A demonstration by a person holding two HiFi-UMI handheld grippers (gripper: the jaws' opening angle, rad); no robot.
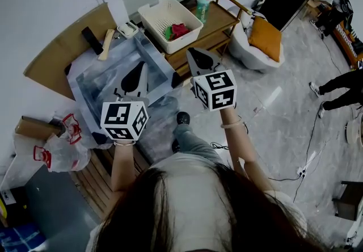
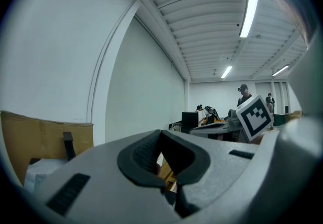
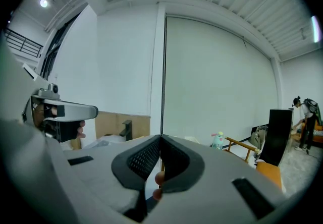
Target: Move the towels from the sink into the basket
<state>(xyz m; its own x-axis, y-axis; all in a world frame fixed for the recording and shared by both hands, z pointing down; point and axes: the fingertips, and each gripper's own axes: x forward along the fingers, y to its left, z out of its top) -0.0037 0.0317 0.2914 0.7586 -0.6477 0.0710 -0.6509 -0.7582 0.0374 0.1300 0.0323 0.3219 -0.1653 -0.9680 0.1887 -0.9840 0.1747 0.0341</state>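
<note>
Part of the sink [image 1: 99,80] is covered by the left gripper [image 1: 138,70], which is held over it, so the basin floor beneath cannot be checked; only shiny metal is seen in the uncovered part. The right gripper [image 1: 194,52] is held beside it, over the sink's near right corner and in front of the wooden table [image 1: 218,18]. In the gripper views the pads of each tool are seen pressed together at the tips, with nothing caught between them. The person's face is hidden under hair at the bottom edge of the head view.

The basket [image 1: 161,12] is set on the table, just right of the sink. In it a red towel [image 1: 180,30] is seen, with what is probably a green towel [image 1: 168,33] touching it, though this one is too small to be made out well. A green bottle [image 1: 202,5] stands just behind the basket. A black tap [image 1: 91,40] is mounted at the sink's far rim, before a sheet of cardboard [image 1: 57,55]. A chair with an orange cushion [image 1: 265,38] is placed beyond the table.

Counted: two grippers, two towels, one basket, one bottle.
</note>
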